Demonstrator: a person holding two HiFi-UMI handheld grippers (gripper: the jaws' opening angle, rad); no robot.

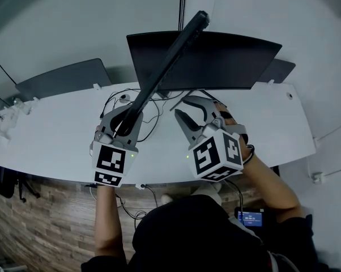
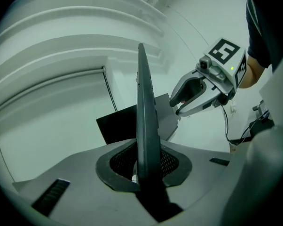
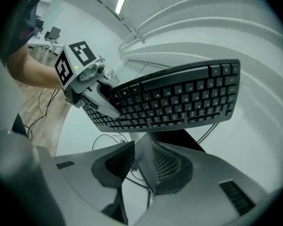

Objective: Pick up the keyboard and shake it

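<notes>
My left gripper (image 1: 124, 120) pinches the keyboard (image 1: 166, 64) at one end, centre frame, aloft; I judge it stiff, light, prone to pivot. Right gripper (image 1: 191, 111) spread, empty.

1. In the head view the keyboard (image 1: 165, 67) shows only its thin edge. Its keys face away, and its near end is buried between the left gripper's (image 1: 122, 120) jaws.
2. The keyboard crosses the monitor (image 1: 227, 61) and covers a strip of its screen.
3. In the right gripper view the keyboard's left end sits behind the left gripper, and the key legends are too small to read.
4. Cables (image 1: 153, 109) on the desk (image 1: 57, 135) are too thin to trace.
</notes>
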